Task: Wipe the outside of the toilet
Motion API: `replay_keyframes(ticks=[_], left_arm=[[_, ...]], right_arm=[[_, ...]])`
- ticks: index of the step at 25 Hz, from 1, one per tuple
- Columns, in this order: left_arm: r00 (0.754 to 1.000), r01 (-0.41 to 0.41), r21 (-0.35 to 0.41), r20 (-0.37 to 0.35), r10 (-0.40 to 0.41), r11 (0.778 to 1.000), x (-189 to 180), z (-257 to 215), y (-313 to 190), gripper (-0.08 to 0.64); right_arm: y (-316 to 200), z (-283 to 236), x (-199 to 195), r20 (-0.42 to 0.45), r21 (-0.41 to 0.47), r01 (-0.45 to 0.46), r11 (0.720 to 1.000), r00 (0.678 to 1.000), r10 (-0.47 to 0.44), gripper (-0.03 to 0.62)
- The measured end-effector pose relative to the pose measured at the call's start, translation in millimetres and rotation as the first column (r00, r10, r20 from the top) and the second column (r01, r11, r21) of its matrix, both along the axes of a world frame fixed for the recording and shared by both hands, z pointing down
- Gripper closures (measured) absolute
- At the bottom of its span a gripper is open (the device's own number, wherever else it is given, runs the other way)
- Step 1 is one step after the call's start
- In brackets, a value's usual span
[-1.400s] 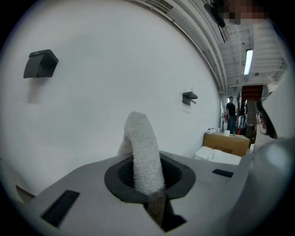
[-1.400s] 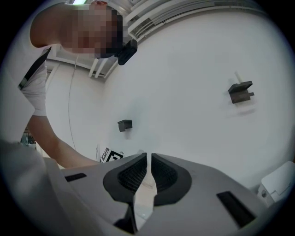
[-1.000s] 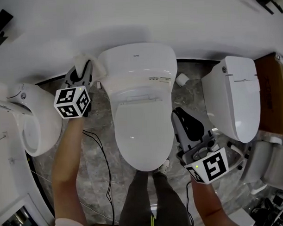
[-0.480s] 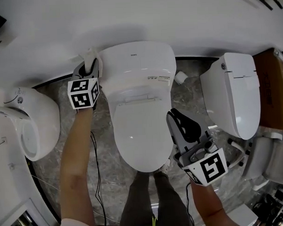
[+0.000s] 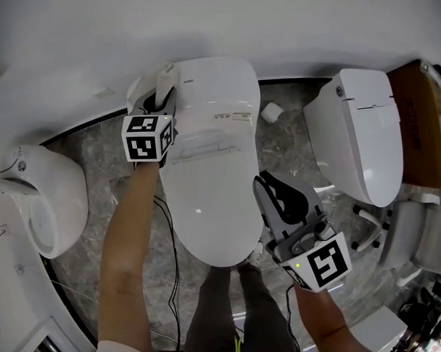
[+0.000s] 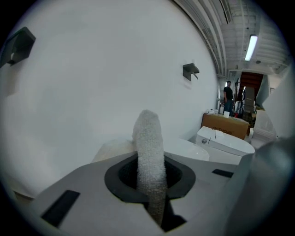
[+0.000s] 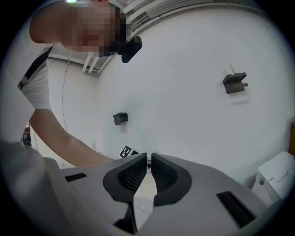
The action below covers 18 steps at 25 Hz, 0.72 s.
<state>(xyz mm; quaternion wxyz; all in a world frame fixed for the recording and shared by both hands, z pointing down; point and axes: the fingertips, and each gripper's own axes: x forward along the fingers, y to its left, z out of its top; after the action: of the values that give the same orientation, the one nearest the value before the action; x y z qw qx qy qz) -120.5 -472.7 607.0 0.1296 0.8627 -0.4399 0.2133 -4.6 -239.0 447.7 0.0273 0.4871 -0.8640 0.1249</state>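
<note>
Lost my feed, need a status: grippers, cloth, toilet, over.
Left gripper shut on white cloth, at toilet rear left edge. Right gripper shut, empty, off toilet's right side. Nothing seen blocking the cloth.

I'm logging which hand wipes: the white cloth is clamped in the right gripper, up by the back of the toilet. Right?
No: the left gripper clamps the white cloth, as the left gripper view shows, up by the back of the toilet. The right gripper is shut on nothing.
</note>
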Motion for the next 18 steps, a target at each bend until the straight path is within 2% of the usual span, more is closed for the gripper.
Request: replay_keyframes(ticks=[2, 6, 10, 18], left_arm=[[1.0, 0.001, 0.001, 0.007, -0.001, 1.0, 9.5, -0.7, -1.1, 0.502], [0.999, -0.012, -0.023, -0.034, 0.011, 1.0, 34.5, -6.5, -0.1, 0.503], [0.997, -0.07, -0.003, 0.013, 0.07, 0.998, 68.1, -5.7, 8.8, 0.503], [0.988, -0.12, 0.014, 0.095, 0.118, 0.993, 127.7, 1.0, 23.1, 0.503]], right_arm=[[0.8, -0.1, 7.9, 0.0, 0.0, -0.008, 1.0, 1.0, 0.008, 0.538], [4.3, 0.7, 22.2, 0.01, -0.003, -0.027, 1.0, 1.0, 0.027, 0.538], [10.2, -1.7, 28.4, 0.015, 0.0, -0.021, 1.0, 1.0, 0.021, 0.538], [24.0, -12.8, 58.9, 0.016, 0.023, -0.037, 0.999, 0.999, 0.037, 0.538]])
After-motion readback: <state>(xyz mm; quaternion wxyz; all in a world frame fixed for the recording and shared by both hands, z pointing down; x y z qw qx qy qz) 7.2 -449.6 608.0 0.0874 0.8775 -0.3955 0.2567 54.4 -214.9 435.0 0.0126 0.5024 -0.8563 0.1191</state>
